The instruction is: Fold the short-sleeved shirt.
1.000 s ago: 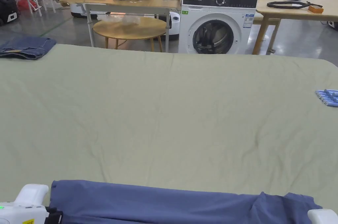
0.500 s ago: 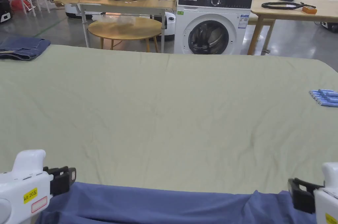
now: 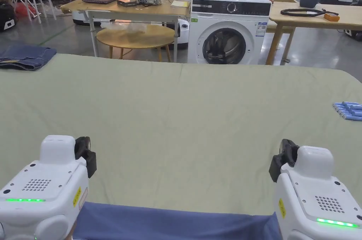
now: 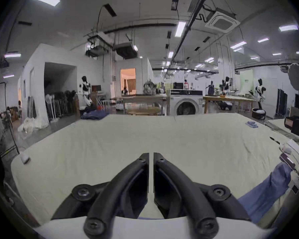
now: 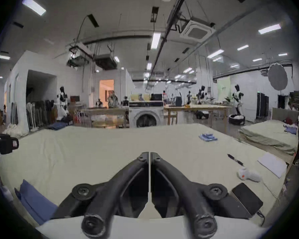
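At the near edge of the pale green cloth-covered table [image 3: 184, 117], a blue short-sleeved shirt [image 3: 169, 223] is laid flat in a long band running left to right. It is seen low on the right of the left gripper view [image 4: 266, 191] and low on the left of the right gripper view [image 5: 34, 201]. Above this band, the white-bodied left gripper [image 4: 151, 158] and the white-bodied right gripper [image 5: 149, 154] are held level, well apart, one towards each end of the shirt. In each gripper's own view the two black jaws are drawn together to a hairline slit, with nothing gripped between them; only the table cloth is visible through the slit. In the head view, green lights are lit on both housings, and the left gripper [image 3: 85, 152] and right gripper [image 3: 282, 161] are raised clear of the cloth.

Farther out, a cluster of small light-blue cylinders [image 3: 348, 110] is noted near the right edge of the table, and folded dark blue denim [image 3: 26, 57] at the far left corner. Beyond the table, a white front-loading washing machine [image 3: 228, 27] is placed between a light wooden desk [image 3: 130, 5] and a second wooden table [image 3: 311, 12], with a round wooden table [image 3: 138, 35] beneath the desk.
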Demonstrator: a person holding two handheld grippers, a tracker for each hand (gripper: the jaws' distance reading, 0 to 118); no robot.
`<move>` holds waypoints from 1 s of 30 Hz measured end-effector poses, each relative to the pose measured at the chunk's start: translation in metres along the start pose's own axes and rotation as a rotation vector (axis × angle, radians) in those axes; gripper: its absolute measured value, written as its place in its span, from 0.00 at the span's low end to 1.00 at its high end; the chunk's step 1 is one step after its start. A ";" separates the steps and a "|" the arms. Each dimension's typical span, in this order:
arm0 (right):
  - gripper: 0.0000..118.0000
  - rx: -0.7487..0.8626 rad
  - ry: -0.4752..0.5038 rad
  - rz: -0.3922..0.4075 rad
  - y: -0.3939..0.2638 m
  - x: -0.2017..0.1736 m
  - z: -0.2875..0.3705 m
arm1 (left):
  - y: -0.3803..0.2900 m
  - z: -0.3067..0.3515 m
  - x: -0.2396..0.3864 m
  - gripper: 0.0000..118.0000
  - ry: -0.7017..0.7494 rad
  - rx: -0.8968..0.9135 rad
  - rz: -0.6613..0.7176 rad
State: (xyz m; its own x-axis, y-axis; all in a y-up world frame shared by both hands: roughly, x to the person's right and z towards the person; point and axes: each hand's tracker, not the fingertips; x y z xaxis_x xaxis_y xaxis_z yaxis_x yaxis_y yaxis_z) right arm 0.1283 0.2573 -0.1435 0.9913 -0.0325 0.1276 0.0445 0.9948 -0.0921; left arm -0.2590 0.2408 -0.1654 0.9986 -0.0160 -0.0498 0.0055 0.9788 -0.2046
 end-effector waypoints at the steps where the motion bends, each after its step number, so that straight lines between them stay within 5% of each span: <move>1: 0.00 0.015 0.011 -0.001 0.002 -0.002 0.002 | 0.002 0.001 0.002 0.00 -0.001 -0.007 0.001; 10: 0.00 0.039 0.021 0.039 0.003 -0.016 -0.004 | 0.016 0.017 -0.013 0.00 -0.023 -0.025 0.000; 21: 0.00 -0.048 0.088 0.075 -0.016 -0.020 -0.015 | -0.036 -0.011 -0.147 0.01 -0.317 -0.615 0.368; 22: 0.00 -0.053 0.089 0.080 -0.018 -0.020 -0.016 | -0.043 -0.012 -0.157 0.09 -0.342 -0.614 0.399; 24: 0.00 -0.065 0.100 0.084 -0.020 -0.021 -0.014 | -0.052 -0.013 -0.171 0.42 -0.364 -0.666 0.444; 26: 0.00 -0.079 0.118 0.078 -0.023 -0.021 -0.015 | -0.062 -0.017 -0.181 0.46 -0.390 -0.713 0.479; 28: 0.00 -0.085 0.126 0.079 -0.026 -0.022 -0.016 | -0.071 -0.023 -0.183 0.61 -0.457 -0.749 0.514; 30: 0.00 -0.096 0.133 0.086 -0.029 -0.022 -0.017 | -0.083 -0.033 -0.188 0.62 -0.468 -0.812 0.553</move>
State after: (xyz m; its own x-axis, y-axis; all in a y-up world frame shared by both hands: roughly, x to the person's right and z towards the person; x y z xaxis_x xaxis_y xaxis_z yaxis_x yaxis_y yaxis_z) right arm 0.1072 0.2277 -0.1602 0.9993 0.0337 -0.0164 -0.0362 0.9809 -0.1913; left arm -0.4493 0.1559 -0.1710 0.7741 0.6330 0.0090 -0.3146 0.3971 -0.8622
